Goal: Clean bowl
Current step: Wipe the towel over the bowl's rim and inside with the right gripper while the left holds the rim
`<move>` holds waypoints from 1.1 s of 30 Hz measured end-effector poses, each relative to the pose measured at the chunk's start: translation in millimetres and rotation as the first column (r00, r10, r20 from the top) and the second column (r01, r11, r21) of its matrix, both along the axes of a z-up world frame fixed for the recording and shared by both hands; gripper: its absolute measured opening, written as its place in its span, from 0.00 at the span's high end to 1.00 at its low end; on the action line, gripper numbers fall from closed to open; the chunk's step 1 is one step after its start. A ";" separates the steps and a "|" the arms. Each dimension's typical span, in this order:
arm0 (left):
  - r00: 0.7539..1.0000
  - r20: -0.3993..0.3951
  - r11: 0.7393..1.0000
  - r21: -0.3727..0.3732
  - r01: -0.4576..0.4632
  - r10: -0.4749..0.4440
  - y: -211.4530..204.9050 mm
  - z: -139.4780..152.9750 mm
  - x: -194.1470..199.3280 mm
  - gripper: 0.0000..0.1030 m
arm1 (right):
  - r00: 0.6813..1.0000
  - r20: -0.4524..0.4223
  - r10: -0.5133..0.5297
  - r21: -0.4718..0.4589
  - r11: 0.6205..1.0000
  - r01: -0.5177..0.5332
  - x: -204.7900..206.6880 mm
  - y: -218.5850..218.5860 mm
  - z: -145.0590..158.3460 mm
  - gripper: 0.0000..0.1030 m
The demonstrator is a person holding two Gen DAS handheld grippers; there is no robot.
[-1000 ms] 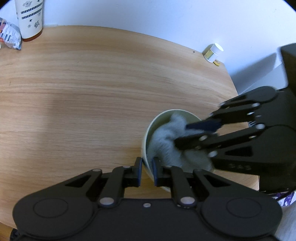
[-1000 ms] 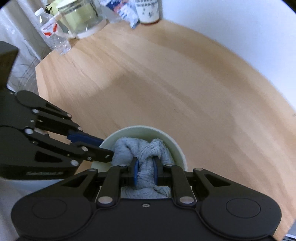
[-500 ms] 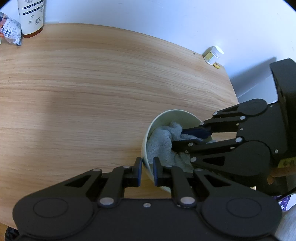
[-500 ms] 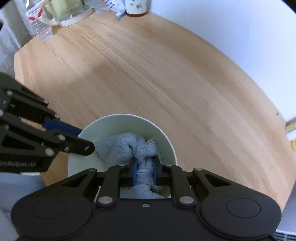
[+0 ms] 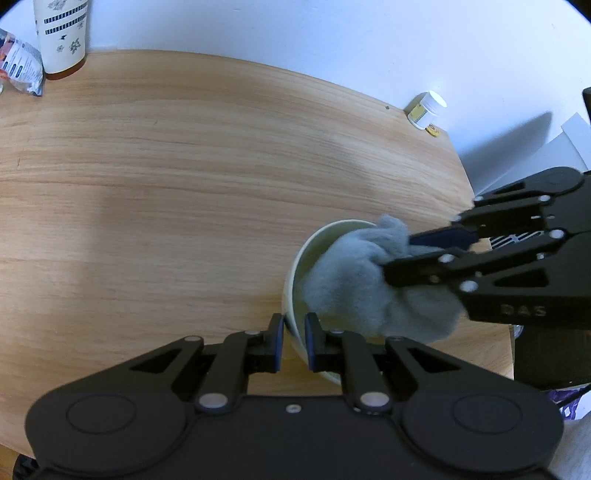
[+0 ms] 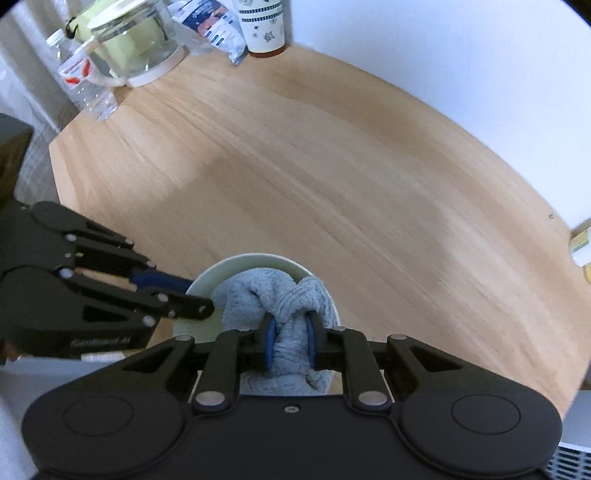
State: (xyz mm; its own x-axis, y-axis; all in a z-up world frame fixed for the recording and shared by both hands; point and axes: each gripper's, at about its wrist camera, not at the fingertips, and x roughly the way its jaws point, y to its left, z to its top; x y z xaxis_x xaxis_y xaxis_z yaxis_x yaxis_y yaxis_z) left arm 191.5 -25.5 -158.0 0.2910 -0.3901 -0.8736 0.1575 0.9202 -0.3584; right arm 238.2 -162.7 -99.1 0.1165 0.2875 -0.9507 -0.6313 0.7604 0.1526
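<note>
1. Left gripper [image 5: 294, 341]: nearest to you in the left wrist view. Its jaws are clamped on the near rim of the bowl [image 5: 295, 266], one pad outside the wall, one inside. Risk: the hold is on a thin edge only; if you bear down hard with the cloth, the bowl may pivot about that pinch or slip out of it.

2. Bowl: pale green, standing on the wooden table [image 5: 166, 206] close to its near edge, with the cloth filling most of it. Risk: a sideways shove could push it toward the edge and off, since little tabletop lies between it and the drop.

3. Right gripper [image 6: 290, 343]: its jaws are closed on a bunched fold of the grey cloth [image 6: 280, 295], which is pressed inside the bowl. Risk: the loose tail of the cloth rides up over the far rim in the left wrist view; if it catches there, your wipe may drag the bowl instead of scrubbing it. The two grippers are also near each other over the bowl, so a wide stroke could knock them together.

4. Small white jar [image 5: 426, 109]: at the far table edge, well apart. No hazard judged.

5. Patterned cup [image 6: 262, 24], clear jug [image 6: 136, 48], plastic bottle [image 6: 83, 83]: far corner, well apart from the work.
</note>
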 end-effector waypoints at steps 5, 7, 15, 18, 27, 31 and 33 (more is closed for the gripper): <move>1.000 0.008 1.000 0.003 -0.001 0.001 -1.1 1.8 0.0 0.89 | 0.994 -0.058 0.094 -0.077 0.992 -0.099 6.5 16.4 -21.8 0.82; 1.000 0.009 1.000 0.004 -0.003 0.003 -2.0 1.8 0.6 0.89 | 0.989 -0.059 0.136 -0.113 0.983 -0.142 4.2 25.5 -31.4 0.82; 1.000 0.008 1.000 0.006 -0.002 0.002 -3.2 0.2 3.4 0.89 | 0.980 -0.101 0.172 -0.126 0.975 -0.184 12.7 35.1 -54.5 0.82; 1.000 0.000 1.000 0.002 0.002 -0.002 -1.5 -0.6 4.6 0.89 | 0.984 -0.082 0.161 -0.091 0.982 -0.168 12.4 34.8 -56.8 0.81; 1.000 -0.004 1.000 -0.007 -0.016 0.016 1.8 1.6 5.2 0.89 | 0.994 -0.091 0.054 0.106 0.993 -0.044 20.3 8.2 -35.4 0.81; 1.000 -0.010 1.000 -0.013 -0.023 0.023 1.6 0.2 4.6 0.89 | 0.979 -0.170 0.117 0.168 0.982 -0.089 30.9 2.5 -18.3 0.81; 1.000 -0.015 1.000 -0.014 -0.024 0.023 0.8 -0.9 4.5 0.89 | 0.965 -0.198 0.171 0.168 0.976 -0.139 26.1 7.4 -26.2 0.81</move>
State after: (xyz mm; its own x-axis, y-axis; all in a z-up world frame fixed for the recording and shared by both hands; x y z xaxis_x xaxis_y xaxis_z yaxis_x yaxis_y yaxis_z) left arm 196.1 -24.7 -159.0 0.2871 -0.3956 -0.8724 0.1303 0.9184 -0.3736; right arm 264.3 -155.3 -125.3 -0.1388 0.4284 -0.8929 -0.6806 0.6136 0.4002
